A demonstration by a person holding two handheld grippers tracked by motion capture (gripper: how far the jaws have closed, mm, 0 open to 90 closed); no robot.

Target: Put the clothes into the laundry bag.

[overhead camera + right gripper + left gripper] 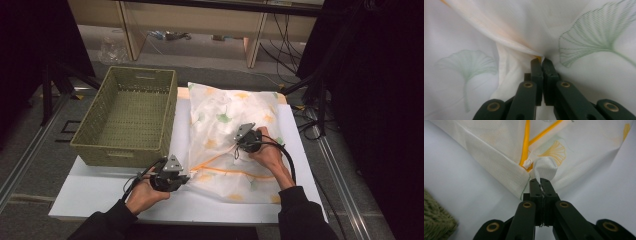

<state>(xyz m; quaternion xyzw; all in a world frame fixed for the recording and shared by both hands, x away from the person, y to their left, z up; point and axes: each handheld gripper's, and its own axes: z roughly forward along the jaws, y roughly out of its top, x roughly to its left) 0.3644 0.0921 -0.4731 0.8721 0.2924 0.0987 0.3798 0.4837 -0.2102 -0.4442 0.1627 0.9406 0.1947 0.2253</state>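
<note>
Both grippers pinch the mesh laundry bag [235,135] right of the basket [127,115]: left gripper [186,175] its corner, right gripper [239,145] its middle.

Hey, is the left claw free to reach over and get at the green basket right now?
Probably not yet: the left claw is shut on a fold of the mesh bag. The basket sits close beside it, nothing between, so letting go first should do.
</note>
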